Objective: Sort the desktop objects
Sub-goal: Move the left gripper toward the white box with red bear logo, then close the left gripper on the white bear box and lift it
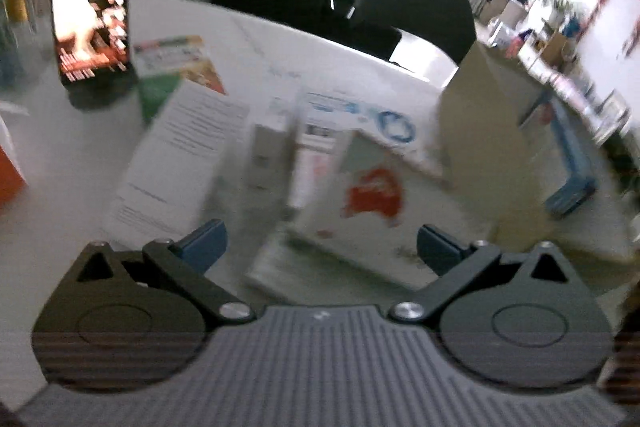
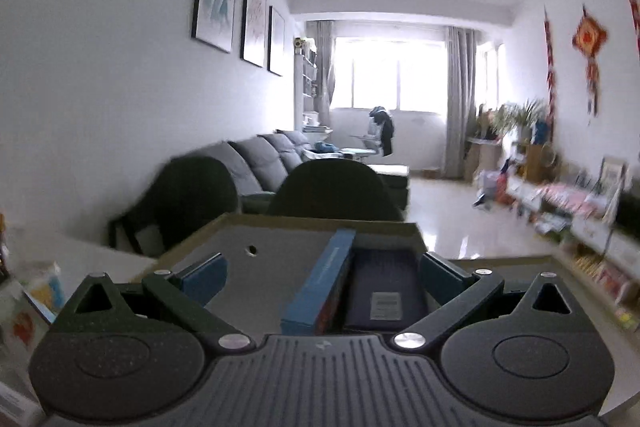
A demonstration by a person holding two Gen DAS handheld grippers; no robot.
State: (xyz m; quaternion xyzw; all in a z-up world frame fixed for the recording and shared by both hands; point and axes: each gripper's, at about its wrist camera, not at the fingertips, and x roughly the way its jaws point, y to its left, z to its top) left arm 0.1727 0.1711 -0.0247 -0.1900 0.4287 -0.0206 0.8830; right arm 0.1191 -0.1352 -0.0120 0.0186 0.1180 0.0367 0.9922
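Over the table (image 1: 72,163), the left gripper (image 1: 320,247) hangs wide open and empty; the booklet (image 1: 360,203) lies flat just ahead, long axis running away. The right gripper (image 2: 322,277), also open and empty, hovers above the box (image 2: 280,267), farther off.

Bright curtained window (image 2: 390,75), grey sofa (image 2: 260,159), three framed pictures (image 2: 240,23), glossy floor (image 2: 460,211).
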